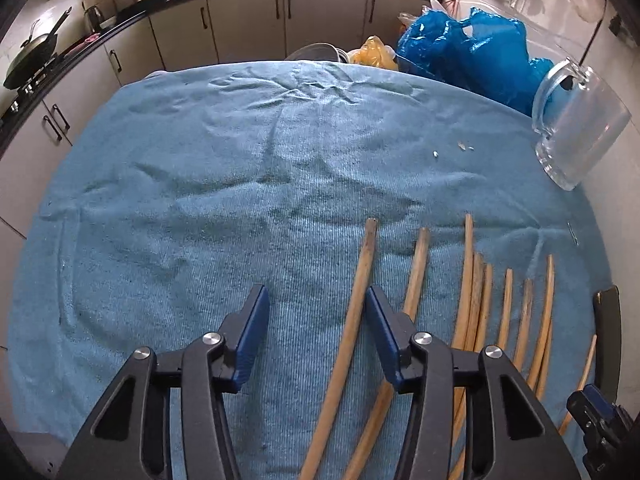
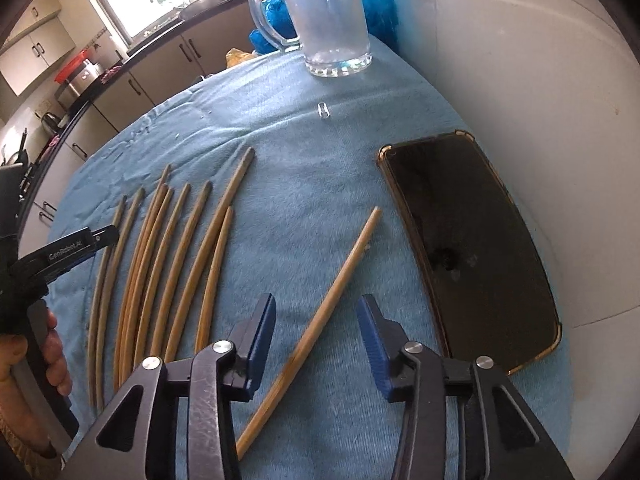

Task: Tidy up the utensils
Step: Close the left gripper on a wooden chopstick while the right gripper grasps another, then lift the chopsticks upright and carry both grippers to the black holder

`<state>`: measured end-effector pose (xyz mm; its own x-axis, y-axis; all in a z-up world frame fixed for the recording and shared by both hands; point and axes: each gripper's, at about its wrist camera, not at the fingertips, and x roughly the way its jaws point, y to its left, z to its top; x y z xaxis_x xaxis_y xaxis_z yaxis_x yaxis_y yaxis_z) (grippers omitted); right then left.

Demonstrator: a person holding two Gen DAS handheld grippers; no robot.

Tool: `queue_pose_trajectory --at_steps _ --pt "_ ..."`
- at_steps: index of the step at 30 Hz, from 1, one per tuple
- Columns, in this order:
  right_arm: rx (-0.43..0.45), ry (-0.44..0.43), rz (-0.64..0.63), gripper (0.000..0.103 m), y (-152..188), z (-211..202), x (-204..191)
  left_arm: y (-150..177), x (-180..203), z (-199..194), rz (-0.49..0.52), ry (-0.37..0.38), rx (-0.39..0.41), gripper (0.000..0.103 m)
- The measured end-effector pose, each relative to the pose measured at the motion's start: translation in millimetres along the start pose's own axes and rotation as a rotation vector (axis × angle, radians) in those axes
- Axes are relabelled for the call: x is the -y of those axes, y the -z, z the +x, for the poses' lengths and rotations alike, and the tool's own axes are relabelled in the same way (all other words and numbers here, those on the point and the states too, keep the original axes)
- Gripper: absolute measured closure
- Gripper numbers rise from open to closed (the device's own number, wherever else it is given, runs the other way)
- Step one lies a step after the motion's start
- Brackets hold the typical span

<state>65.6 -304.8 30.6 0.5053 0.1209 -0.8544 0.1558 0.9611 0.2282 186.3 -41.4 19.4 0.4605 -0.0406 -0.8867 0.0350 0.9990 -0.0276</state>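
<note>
Several wooden chopsticks (image 1: pixel 466 296) lie side by side on a blue towel (image 1: pixel 240 184); they also show in the right wrist view (image 2: pixel 176 264). My left gripper (image 1: pixel 316 312) is open, low over the towel, with the leftmost chopstick (image 1: pixel 358 300) lying between its fingers near the right one. My right gripper (image 2: pixel 316 324) is open over a single chopstick (image 2: pixel 320 320) that lies slanted, apart from the row. A clear glass mug (image 2: pixel 328 16) stands upright at the towel's far end; it also shows in the left wrist view (image 1: pixel 576 128).
A black phone (image 2: pixel 468 244) in a clear case lies on the towel by the white wall. Blue plastic bags (image 1: pixel 468 48) sit behind the table. A small clip (image 2: pixel 323 110) lies near the mug. Kitchen cabinets (image 1: pixel 248 28) run beyond.
</note>
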Motion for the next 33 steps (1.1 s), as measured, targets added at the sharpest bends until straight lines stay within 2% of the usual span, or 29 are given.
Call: queue_pose_trajectory --at_steps 6,12,13,17,18,19,22,26,33 --pt "-0.051 0.042 -0.021 0.061 -14.3 8.1 -7.7 -5.4 6.1 3.9 0.020 -0.028 -0.005 0.054" --pt "-0.147 0.080 -0.050 0.063 -26.6 16.1 -16.5 -13.5 9.8 8.1 0.034 -0.037 -0.034 0.054" --pt "-0.165 0.086 -0.055 0.065 -29.1 17.8 -17.9 -15.5 10.0 9.1 0.033 -0.040 -0.040 0.054" --pt "-0.199 0.129 -0.073 0.084 -38.6 24.7 -22.6 -18.2 11.9 10.7 0.047 -0.039 -0.044 0.055" --pt "-0.200 0.135 -0.076 0.086 -40.6 26.1 -23.7 -17.6 13.0 9.9 0.057 -0.028 -0.040 0.068" --pt "-0.200 0.143 -0.080 0.089 -42.3 27.2 -24.7 -17.4 15.8 8.5 0.076 -0.020 -0.034 0.096" --pt "-0.187 0.132 -0.082 0.094 -44.2 28.0 -26.7 -11.7 19.2 3.0 0.099 -0.004 -0.048 0.096" --pt "-0.131 0.032 -0.055 0.096 -36.5 18.7 -22.5 -1.6 11.5 -18.2 0.058 0.049 -0.017 0.096" --pt "0.019 -0.106 -0.042 0.096 -8.5 -35.6 -19.6 25.9 -3.0 -79.9 0.002 0.164 0.074 0.096"
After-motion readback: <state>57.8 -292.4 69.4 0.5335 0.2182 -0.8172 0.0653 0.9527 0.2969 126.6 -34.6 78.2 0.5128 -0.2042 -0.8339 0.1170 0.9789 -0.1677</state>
